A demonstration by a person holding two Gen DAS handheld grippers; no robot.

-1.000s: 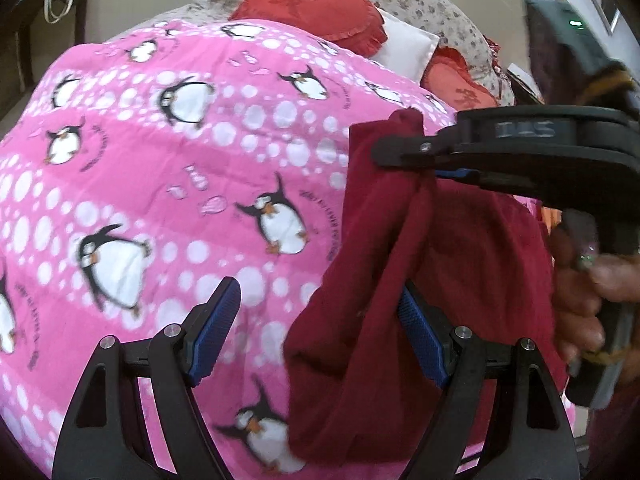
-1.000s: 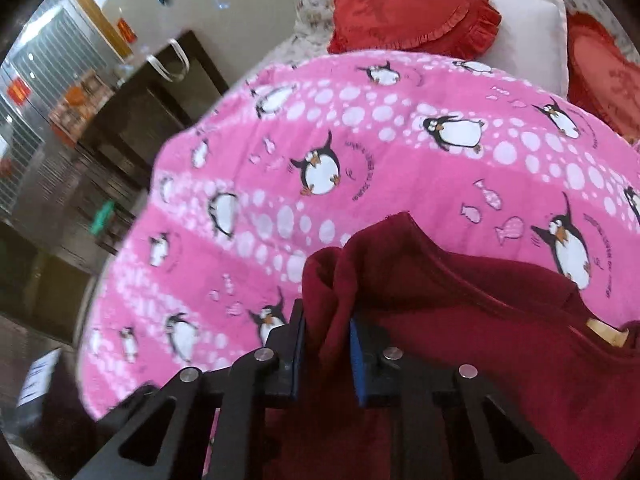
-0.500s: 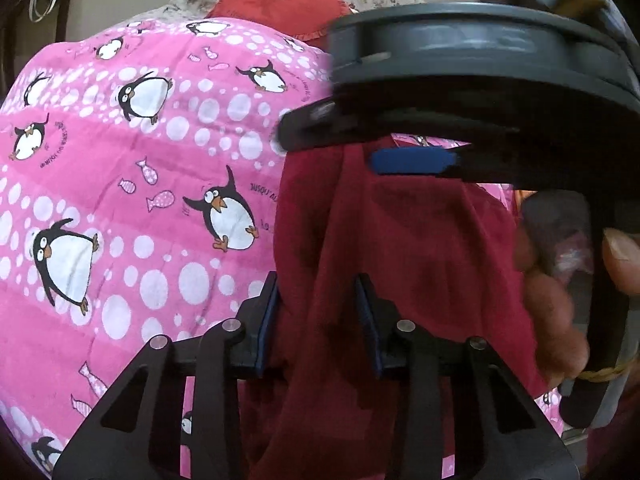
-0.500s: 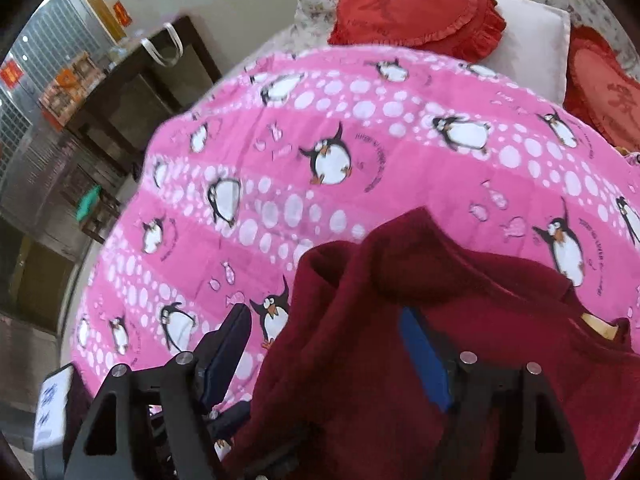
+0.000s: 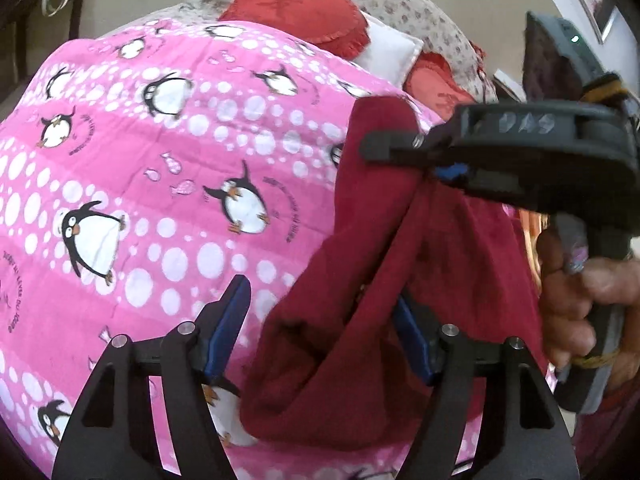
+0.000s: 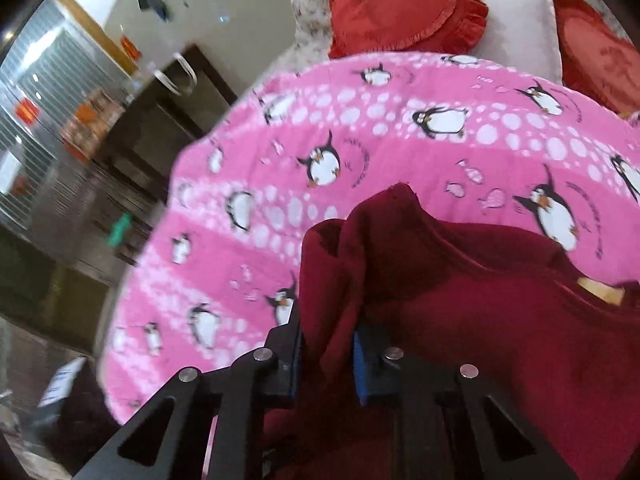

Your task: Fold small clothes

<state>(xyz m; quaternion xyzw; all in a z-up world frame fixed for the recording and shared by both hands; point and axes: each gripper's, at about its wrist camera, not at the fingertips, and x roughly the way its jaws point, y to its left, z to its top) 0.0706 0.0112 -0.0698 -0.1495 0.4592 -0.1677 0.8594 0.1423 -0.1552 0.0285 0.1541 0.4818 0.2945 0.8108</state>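
Note:
A dark red garment [image 5: 400, 280] hangs bunched above the pink penguin blanket [image 5: 160, 200]. My right gripper [image 6: 326, 356] is shut on a fold of the garment [image 6: 460, 300] near its top edge; it also shows in the left wrist view [image 5: 432, 160], held by a hand, pinching the cloth. My left gripper [image 5: 320, 332] is open; its jaws stand wide apart, with the hanging cloth draped over the right finger [image 5: 416, 340] and the left finger [image 5: 228, 320] bare over the blanket. A tan label [image 6: 600, 292] shows on the garment.
Red heart cushions [image 6: 404, 12] and a white pillow [image 6: 516, 20] lie at the bed's far end. Dark furniture [image 6: 152, 120] with a bag on it stands left of the bed. The blanket's left edge [image 6: 168, 240] drops to the floor.
Half a second ago my left gripper was closed on the cloth and the right was open; now the left has opened and the right has shut on the garment again and drawn back.

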